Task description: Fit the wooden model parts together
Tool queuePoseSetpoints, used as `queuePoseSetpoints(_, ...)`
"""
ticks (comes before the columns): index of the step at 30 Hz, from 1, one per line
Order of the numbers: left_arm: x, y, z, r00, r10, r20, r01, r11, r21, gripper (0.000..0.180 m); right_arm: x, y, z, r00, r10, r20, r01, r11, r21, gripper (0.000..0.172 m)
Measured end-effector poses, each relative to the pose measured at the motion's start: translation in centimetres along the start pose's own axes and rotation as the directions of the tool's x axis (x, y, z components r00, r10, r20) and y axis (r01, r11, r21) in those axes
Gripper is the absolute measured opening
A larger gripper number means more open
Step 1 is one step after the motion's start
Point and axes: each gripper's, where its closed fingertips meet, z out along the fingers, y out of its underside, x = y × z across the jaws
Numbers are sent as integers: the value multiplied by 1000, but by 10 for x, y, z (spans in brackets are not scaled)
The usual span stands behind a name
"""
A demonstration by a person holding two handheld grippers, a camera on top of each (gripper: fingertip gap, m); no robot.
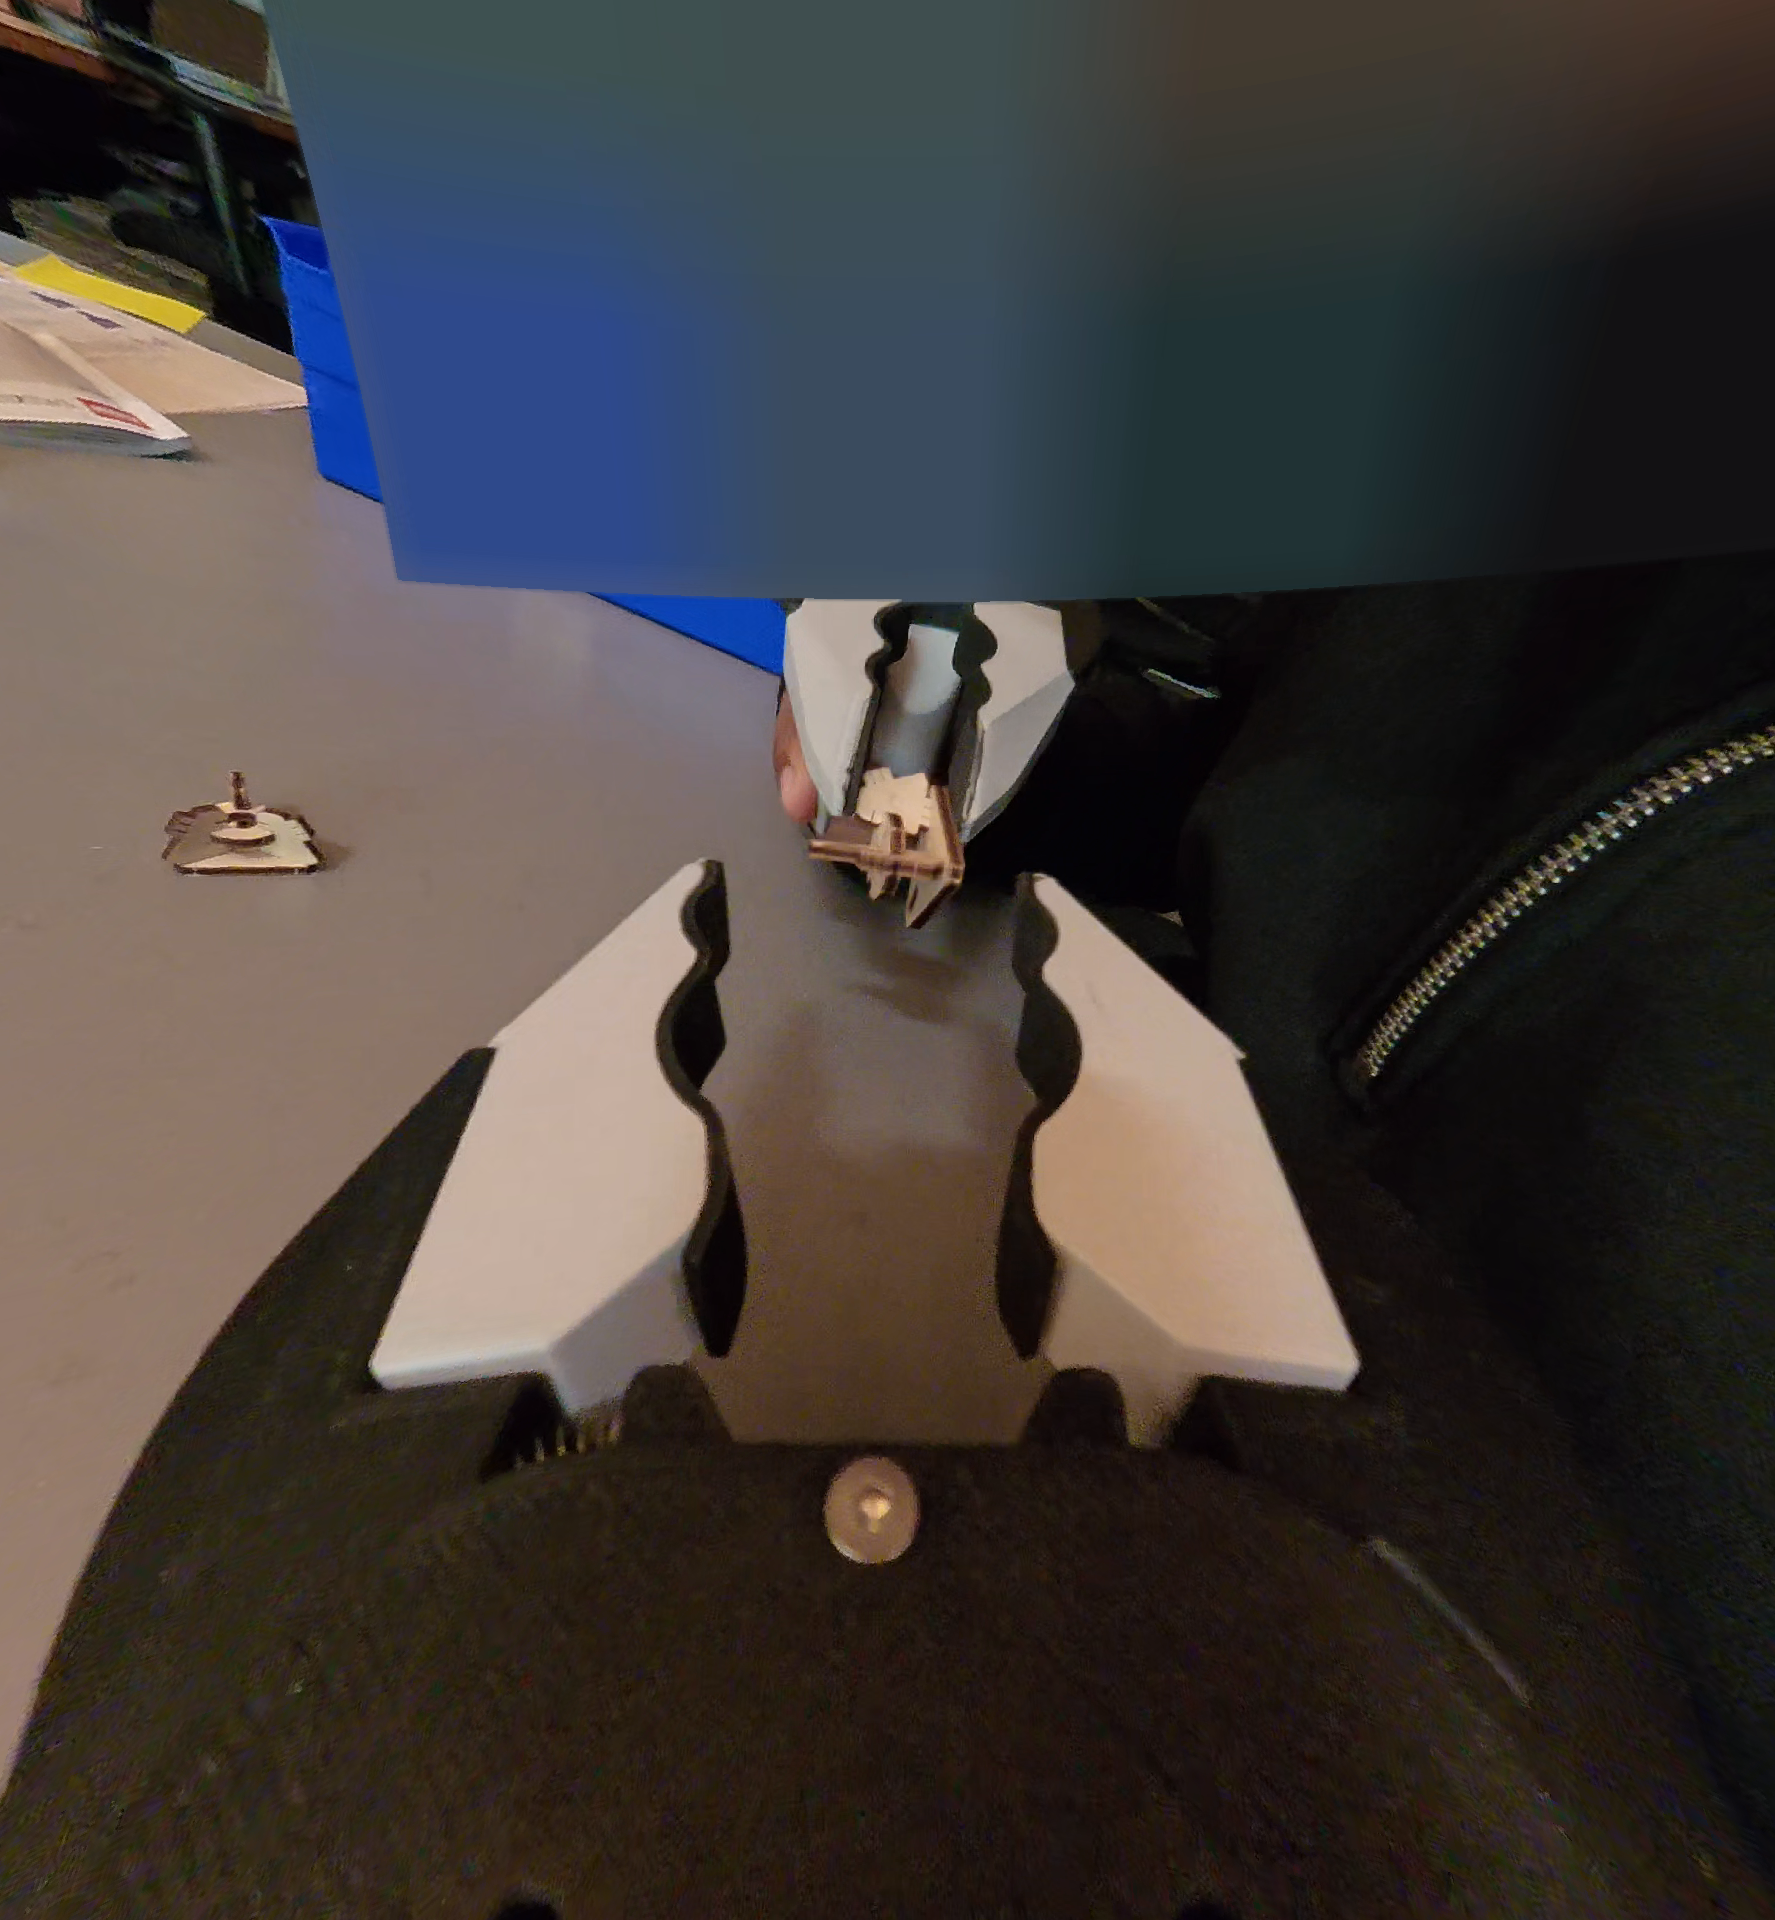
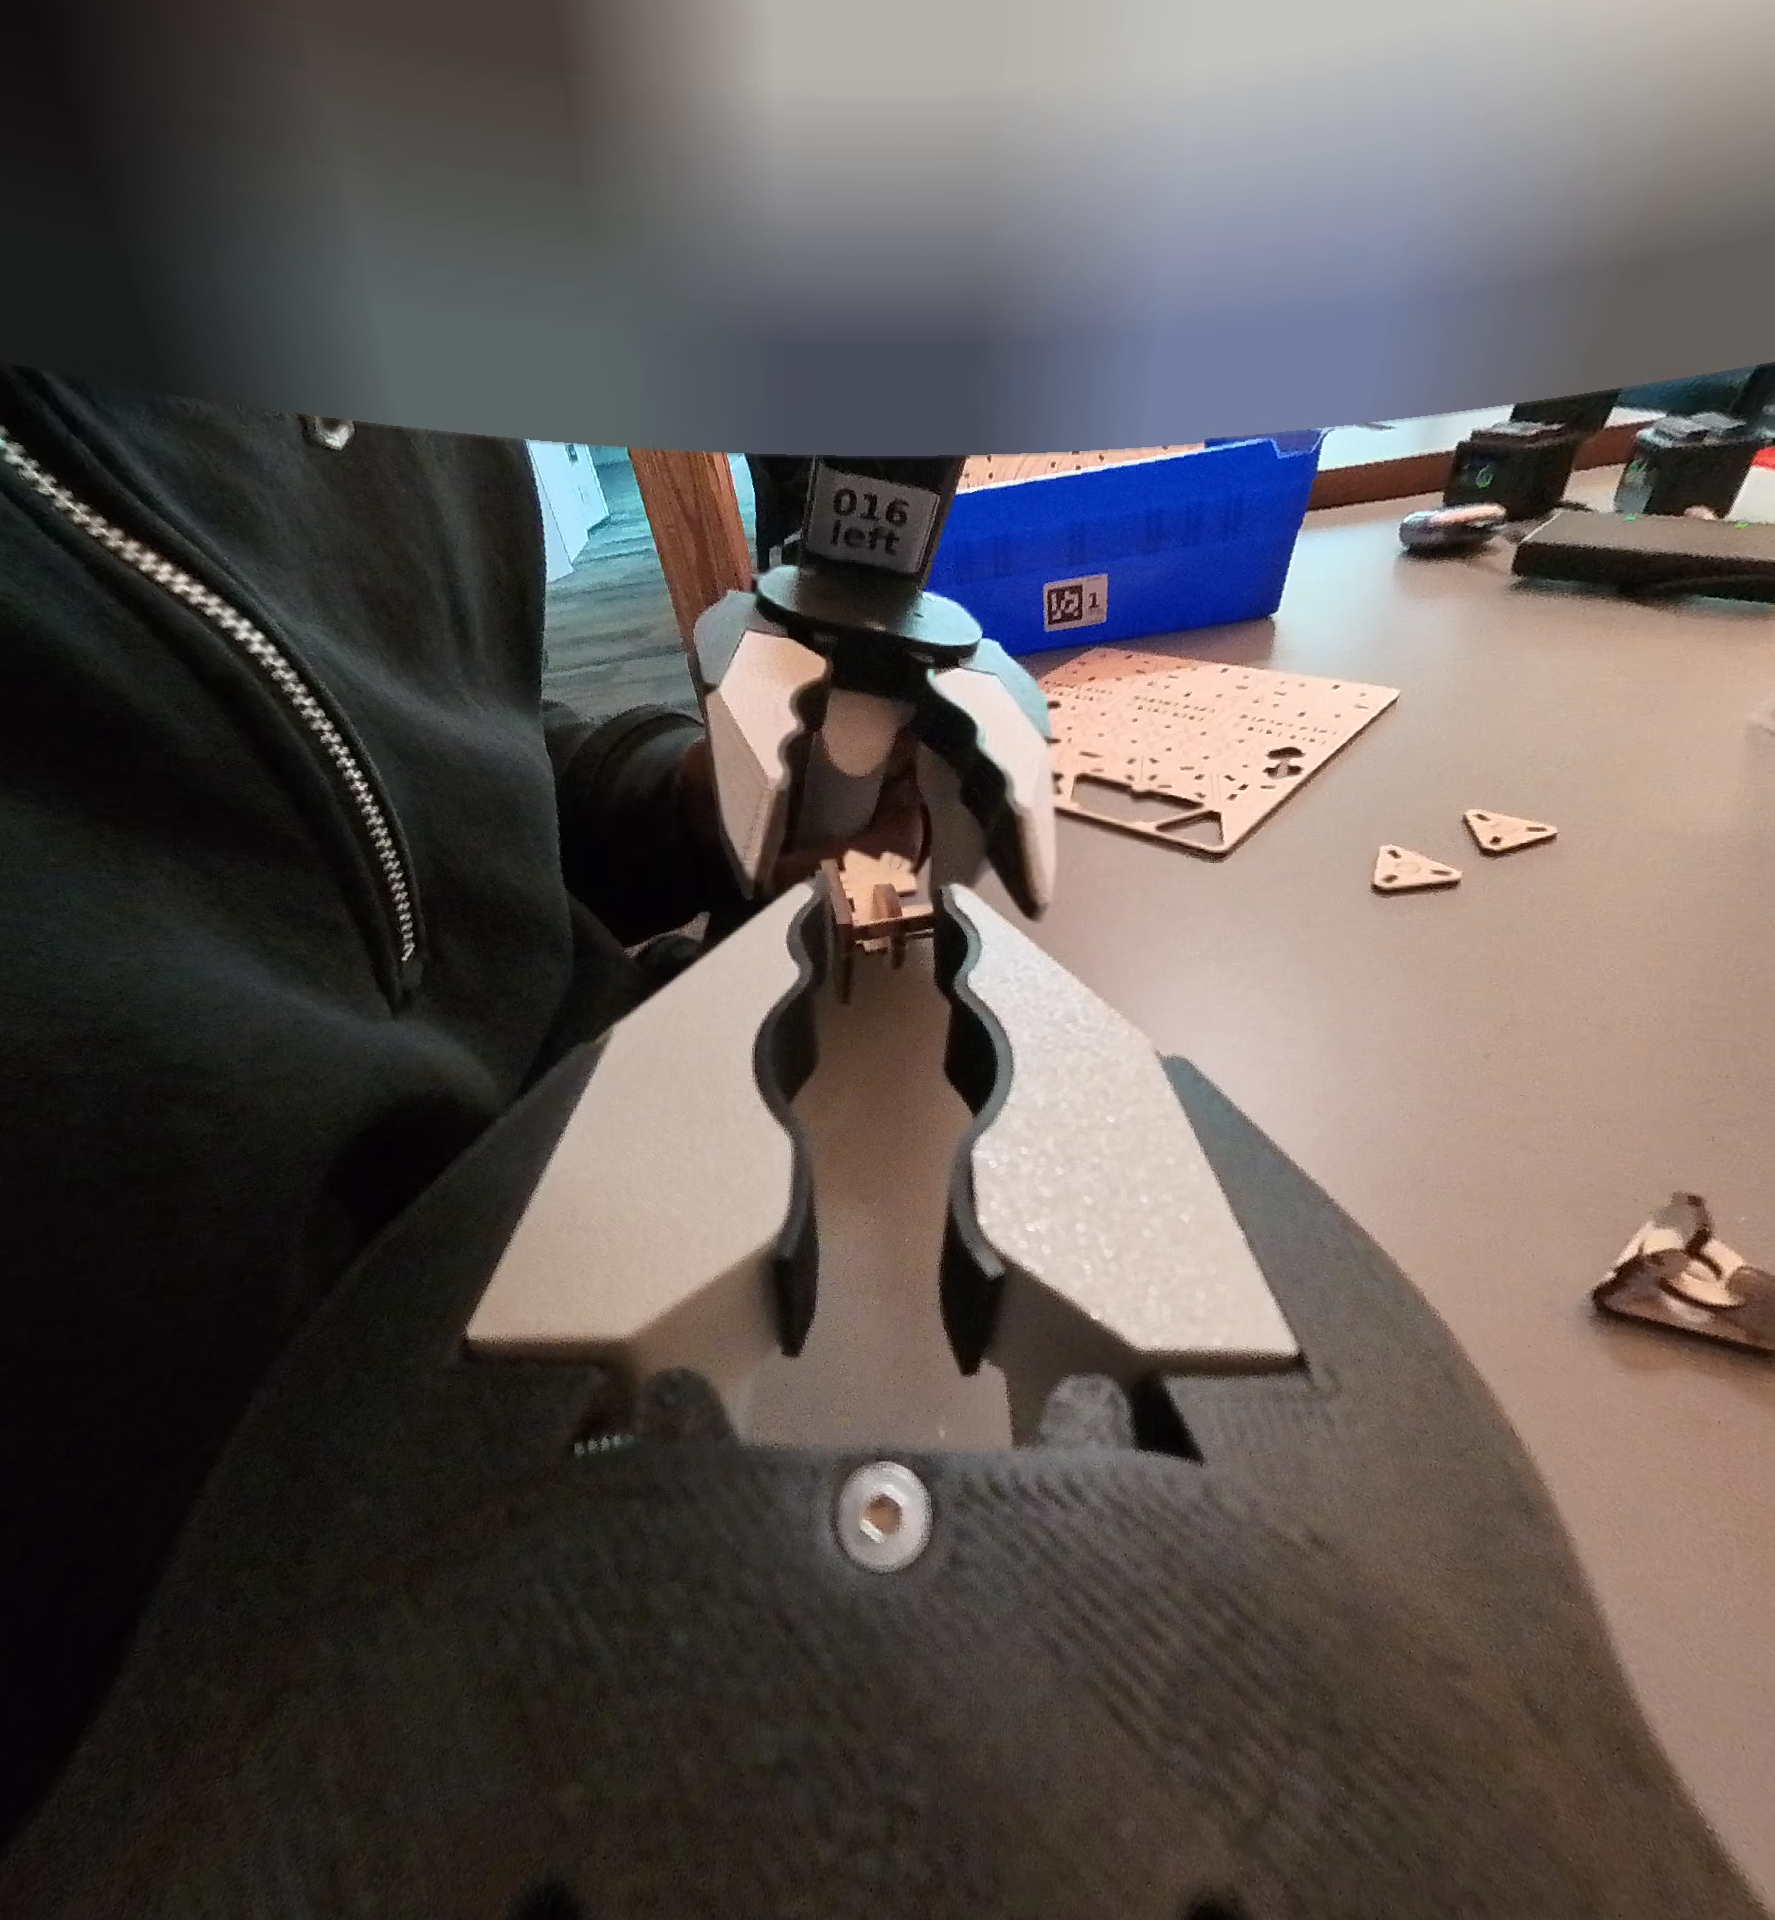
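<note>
A: What does the right gripper (image 2: 867, 914) hold?

B: It holds a small wooden assembly (image 1: 893, 836) of pale laser-cut pieces. Both black pads are closed against it, and part of the assembly sticks out past the fingertips, above the grey table (image 1: 239, 1039).

A: And the left gripper (image 1: 867, 883)?

B: Its two fingers stand wide apart and nothing is between them, only bare table. The wooden assembly is just in front of its fingertips and does not touch them. The two grippers face each other, tip near tip, with little room between them.

A: What is around them?

B: On one side, very close, is a person in a black zip jacket (image 2: 187, 779), so there is almost no room there. On the other side the table is open. A second small wooden assembly (image 1: 239, 836) lies alone on it, well apart from both grippers.

A: Anything further?

B: Yes. A flat wooden sheet with cut-out holes (image 2: 1215, 738) lies behind the left gripper, its near edge toward two small triangle pieces (image 2: 1415, 869). A blue bin (image 2: 1122, 561) stands behind the sheet. Paper booklets (image 1: 52, 384) lie near the far table edge, and dark electronic devices (image 2: 1672, 551) sit at the far side too. Between these things the surface is free.
</note>
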Motion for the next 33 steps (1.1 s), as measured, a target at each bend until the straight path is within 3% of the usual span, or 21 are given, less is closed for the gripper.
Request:
queuePoseSetpoints(5,7,1,4,999,20,-33,-20,1000,-3,55,-6,-5,2,999,16,33,-17,999,33,18)
queuePoseSetpoints(10,14,2,10,997,75,-34,-76,997,-15,31,-12,-4,8,998,16,59,-18,999,30,18)
queuePoseSetpoints(19,11,3,11,998,65,-22,-65,998,-23,30,-9,-2,7,999,-16,29,16,1000,2,19)
queuePoseSetpoints(24,4,-6,5,999,45,6,-45,998,46,30,5,-11,-2,997,10,-70,-4,997,80,51)
queuePoseSetpoints(28,-2,-17,-1,1000,-11,6,10,992,128,30,11,-4,2,993,95,-73,-90,993,72,52)
queuePoseSetpoints(33,-11,-22,-4,977,-202,-70,211,963,168,30,17,-5,14,971,240,-19,-237,967,93,39)
